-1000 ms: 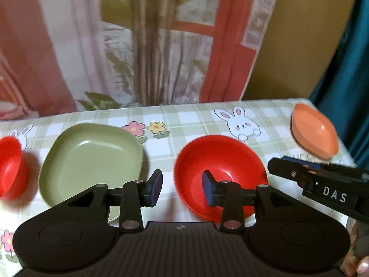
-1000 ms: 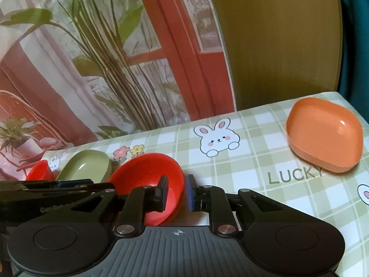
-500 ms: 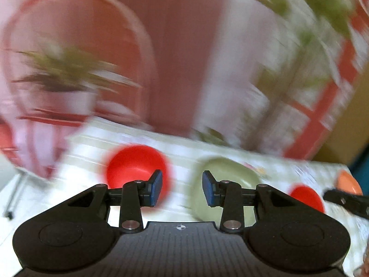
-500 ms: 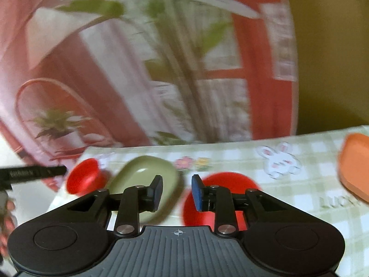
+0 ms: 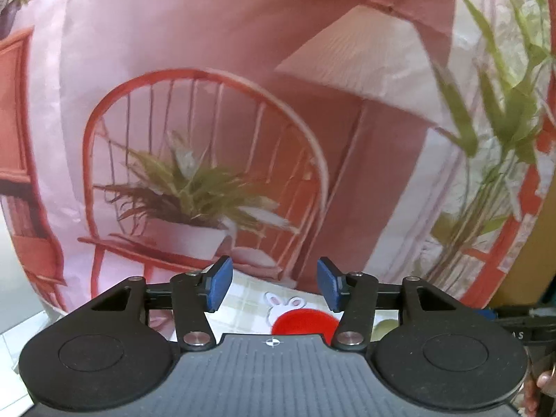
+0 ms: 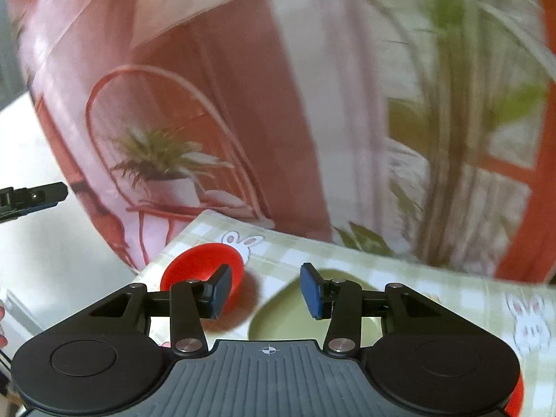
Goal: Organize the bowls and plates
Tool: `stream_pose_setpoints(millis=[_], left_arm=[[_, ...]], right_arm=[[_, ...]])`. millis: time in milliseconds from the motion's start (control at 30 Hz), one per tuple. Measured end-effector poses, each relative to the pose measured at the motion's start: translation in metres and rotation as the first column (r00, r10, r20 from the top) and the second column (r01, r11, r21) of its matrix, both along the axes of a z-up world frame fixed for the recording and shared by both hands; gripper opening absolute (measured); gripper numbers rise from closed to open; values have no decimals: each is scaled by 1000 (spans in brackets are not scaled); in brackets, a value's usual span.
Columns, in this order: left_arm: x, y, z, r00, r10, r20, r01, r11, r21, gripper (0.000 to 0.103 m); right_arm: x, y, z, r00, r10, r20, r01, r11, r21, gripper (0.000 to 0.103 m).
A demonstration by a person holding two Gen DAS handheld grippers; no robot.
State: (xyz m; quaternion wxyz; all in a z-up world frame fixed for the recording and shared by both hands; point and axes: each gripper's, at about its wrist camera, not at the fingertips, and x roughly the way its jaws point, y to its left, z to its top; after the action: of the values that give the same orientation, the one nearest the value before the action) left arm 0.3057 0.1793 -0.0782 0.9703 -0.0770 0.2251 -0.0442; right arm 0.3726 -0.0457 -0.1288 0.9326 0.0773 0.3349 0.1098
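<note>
A small red bowl [image 5: 301,320] sits near the table's left end, just below and ahead of my left gripper [image 5: 274,284], which is open, empty and raised above the table. In the right wrist view the same red bowl [image 6: 199,267] lies behind the left finger, and a green plate [image 6: 281,312] lies to its right, under my right gripper [image 6: 266,291], which is open and empty above them. A sliver of green plate [image 5: 385,328] shows in the left wrist view. The orange plate is out of view.
The checked tablecloth [image 6: 399,271] with bunny prints covers the table; its left edge [image 6: 173,243] drops off beside the red bowl. A printed curtain [image 5: 243,104] hangs right behind the table. The other gripper's tip [image 6: 34,196] shows at far left.
Both grippers have swung left, from the large red bowl and orange plate toward the small red bowl and green plate. Both jaws have opened wider. The left gripper has tilted upward.
</note>
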Motion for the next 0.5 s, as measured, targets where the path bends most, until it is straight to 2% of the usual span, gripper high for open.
stream_pose_setpoints(millis=[100, 233, 333, 400, 500], left_arm=[[4, 4, -17, 1000, 8, -10, -8, 1000, 0, 57], [15, 1, -38, 999, -20, -37, 22, 999, 33, 59], [23, 2, -51, 994, -58, -94, 60, 998, 21, 59], [30, -3, -59, 994, -51, -100, 54, 998, 30, 58], [41, -14, -68, 993, 3, -119, 9, 995, 97, 59]], right_arm=[[18, 17, -5, 999, 35, 4, -35, 999, -1, 40], [40, 40, -12, 995, 104, -3, -104, 993, -64, 39], [54, 50, -20, 992, 120, -32, -122, 989, -80, 39], [61, 52, -25, 993, 110, -43, -113, 990, -81, 39], [67, 55, -32, 992, 115, -44, -118, 990, -75, 39]])
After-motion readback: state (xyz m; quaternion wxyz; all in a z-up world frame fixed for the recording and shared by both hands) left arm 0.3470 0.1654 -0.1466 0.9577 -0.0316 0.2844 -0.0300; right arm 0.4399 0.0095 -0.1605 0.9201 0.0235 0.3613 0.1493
